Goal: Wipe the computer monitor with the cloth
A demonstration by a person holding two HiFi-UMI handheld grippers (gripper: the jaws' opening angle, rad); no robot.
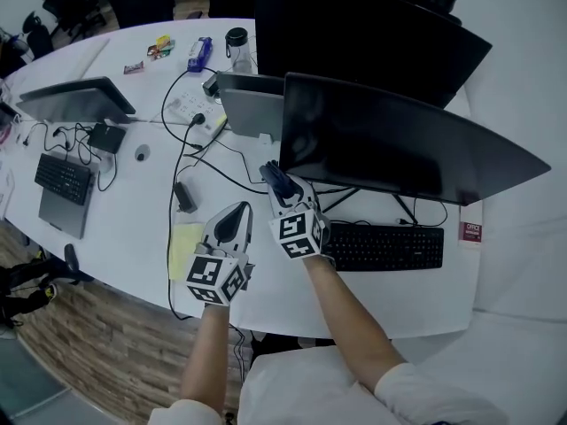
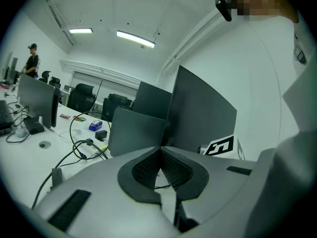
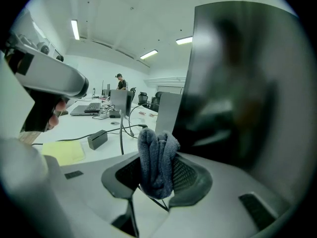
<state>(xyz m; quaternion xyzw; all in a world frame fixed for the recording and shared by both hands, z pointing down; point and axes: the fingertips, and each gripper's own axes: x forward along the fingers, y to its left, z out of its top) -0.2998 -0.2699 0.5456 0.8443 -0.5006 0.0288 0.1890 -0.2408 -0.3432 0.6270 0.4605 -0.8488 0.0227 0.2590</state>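
Observation:
A wide dark monitor [image 1: 399, 140] stands on the white desk [image 1: 133, 228], its screen off. My right gripper [image 1: 276, 177] is shut on a folded grey-blue cloth [image 3: 156, 162], held just in front of the monitor's lower left corner [image 3: 237, 93]. The cloth [image 1: 278, 179] sticks up past the fingertips. My left gripper [image 1: 237, 214] hangs lower and to the left over the desk, shut with nothing between its pads [image 2: 148, 168]. From the left gripper view the monitor [image 2: 203, 115] is seen edge-on ahead.
A black keyboard [image 1: 385, 246] lies under the monitor, beside its stand legs. A second monitor [image 1: 354, 34] stands behind. A yellow notepad [image 1: 182, 246], cables, a power adapter [image 1: 184, 197] and a laptop [image 1: 75, 100] lie to the left. A person stands far off [image 2: 32, 58].

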